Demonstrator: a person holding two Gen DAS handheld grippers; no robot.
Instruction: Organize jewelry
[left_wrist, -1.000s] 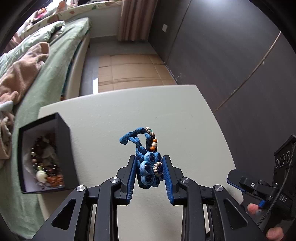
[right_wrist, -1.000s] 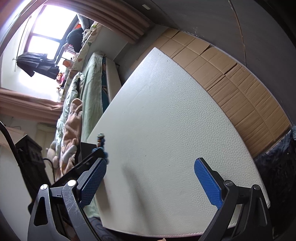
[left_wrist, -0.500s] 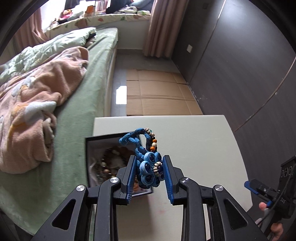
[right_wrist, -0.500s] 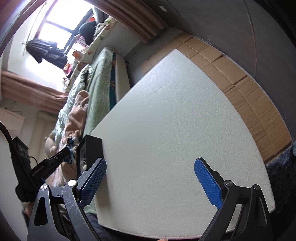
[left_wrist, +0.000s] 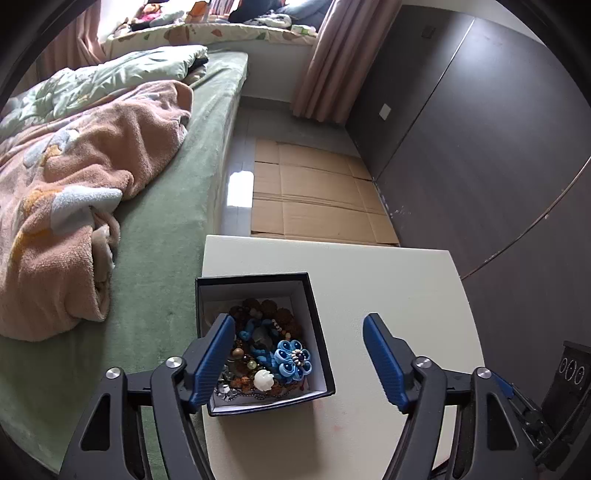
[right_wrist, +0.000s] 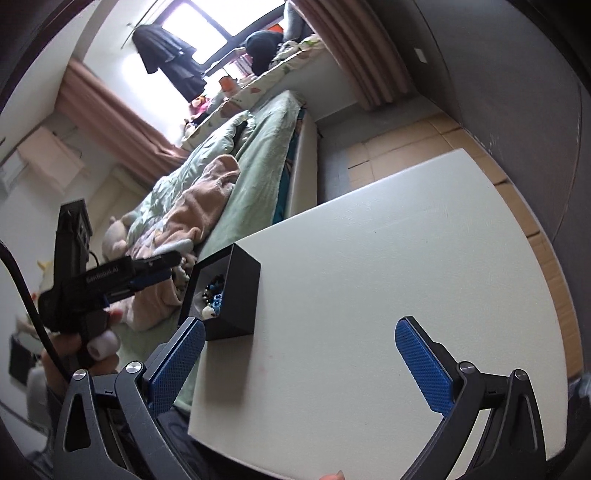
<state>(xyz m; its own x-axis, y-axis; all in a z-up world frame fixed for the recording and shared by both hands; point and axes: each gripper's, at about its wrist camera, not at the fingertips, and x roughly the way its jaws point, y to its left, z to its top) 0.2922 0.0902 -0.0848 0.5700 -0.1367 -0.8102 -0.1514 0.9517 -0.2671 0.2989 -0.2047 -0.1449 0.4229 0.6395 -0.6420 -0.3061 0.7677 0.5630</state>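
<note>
White table (left_wrist: 388, 280), green bed (left_wrist: 166, 236), cardboard floor (left_wrist: 314, 199)

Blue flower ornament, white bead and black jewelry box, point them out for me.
blue flower ornament (left_wrist: 293, 359), left wrist view, beaded centre.
white bead (left_wrist: 263, 380), left wrist view, its middle.
black jewelry box (left_wrist: 318, 334), left wrist view, right wall.

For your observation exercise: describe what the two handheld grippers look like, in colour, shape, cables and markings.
Both grippers, left gripper and right gripper, have black angular frames with triangular cut-outs, silver pivot screws and two fingers faced with blue textured pads. In the right wrist view, the left gripper's black body carries small white lettering and a black cable.
</note>
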